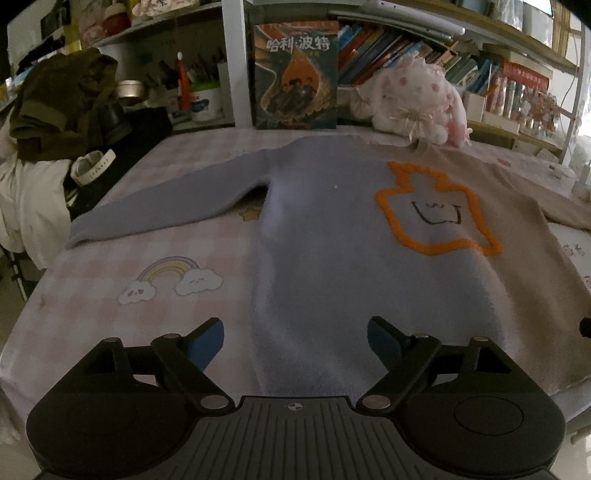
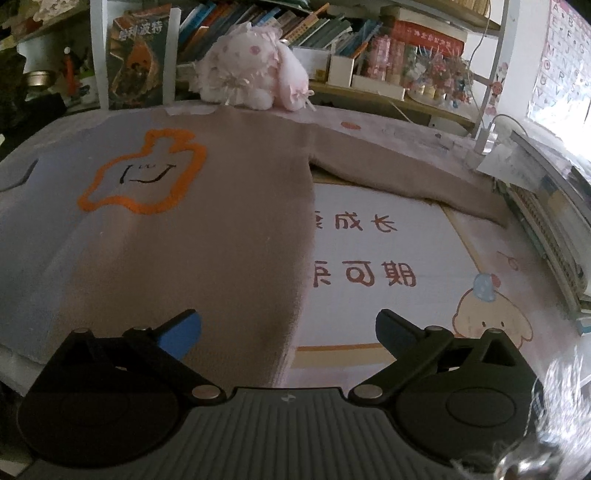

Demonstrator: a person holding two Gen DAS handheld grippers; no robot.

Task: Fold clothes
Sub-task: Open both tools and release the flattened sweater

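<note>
A two-tone sweater (image 1: 332,236) lies flat and spread out on the table, lilac on one half and tan on the other (image 2: 229,229), with an orange outlined figure (image 1: 436,210) on the chest. Its lilac sleeve (image 1: 166,206) stretches left; the tan sleeve (image 2: 406,177) stretches right. My left gripper (image 1: 295,343) is open above the hem's left corner, holding nothing. My right gripper (image 2: 288,332) is open above the hem's right edge, also holding nothing.
A pink plush rabbit (image 1: 417,99) sits at the sweater's collar, beside a standing book (image 1: 295,74) and full bookshelves (image 2: 332,33). Dark clothes (image 1: 59,107) pile up at the far left. Stacked books (image 2: 554,229) and a cable (image 2: 487,140) lie to the right. The table mat (image 2: 388,258) is printed.
</note>
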